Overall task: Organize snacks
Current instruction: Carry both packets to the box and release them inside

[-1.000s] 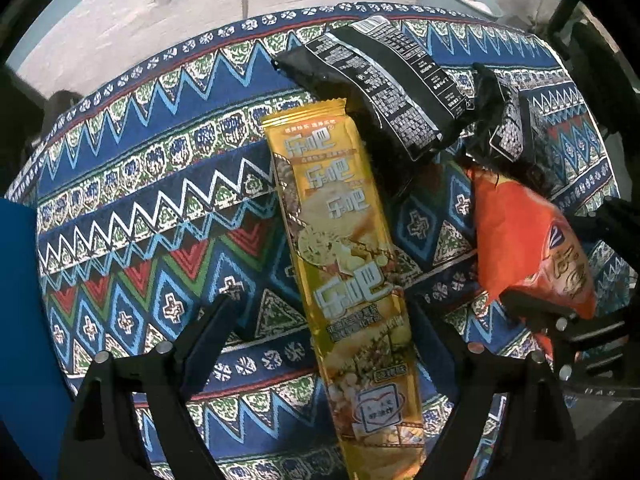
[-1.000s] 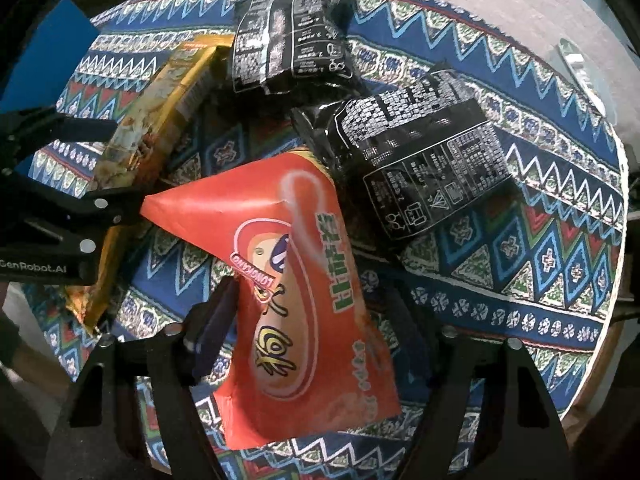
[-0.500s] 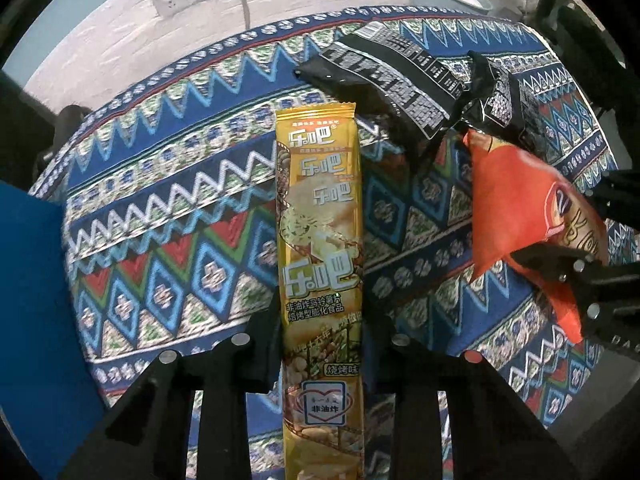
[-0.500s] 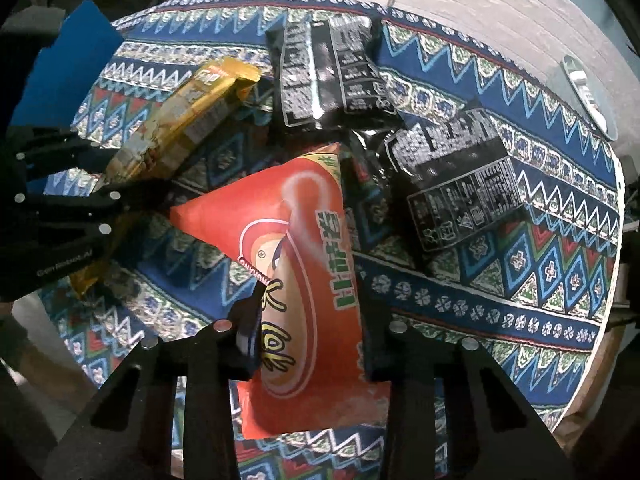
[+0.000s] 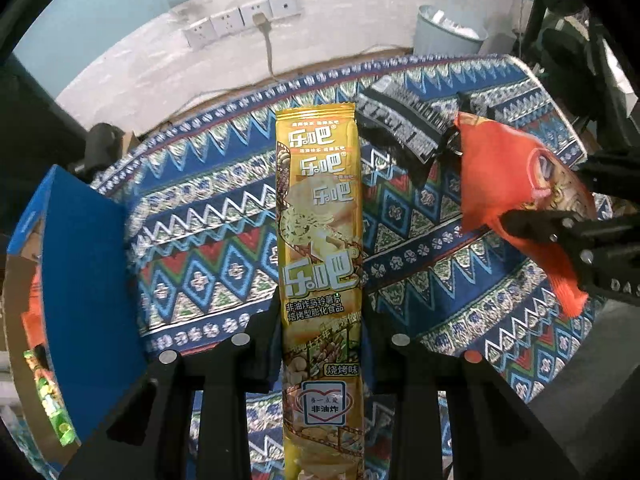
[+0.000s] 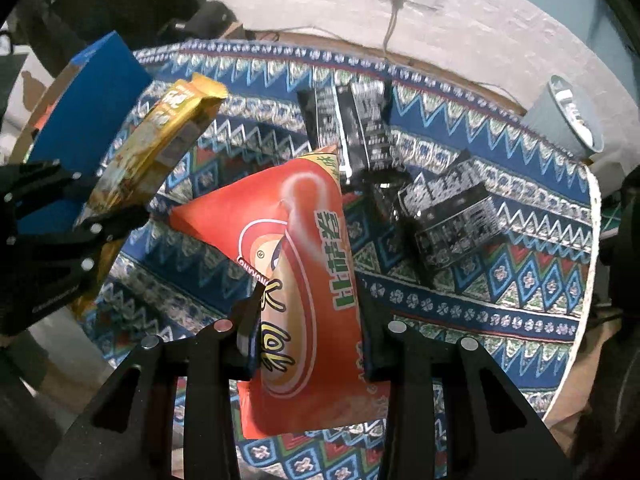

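A round desk under a blue zigzag-patterned tablecloth (image 5: 208, 216). On the wall behind, a row of white sockets (image 5: 244, 20) with one cable plugged in. A grey waste bin (image 5: 448, 34) stands nearby.

Round table under a blue zigzag-patterned woven cloth (image 6: 500, 280); two black printed foil snack packets (image 6: 356, 128) (image 6: 452, 216) lie upper centre and centre right.

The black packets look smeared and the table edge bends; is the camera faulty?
Probably not: in the right wrist view the black packets are motion-blurred while the red bag stays sharp; in the left wrist view the fisheye lens curves the patterned tablecloth and darkens the corners.
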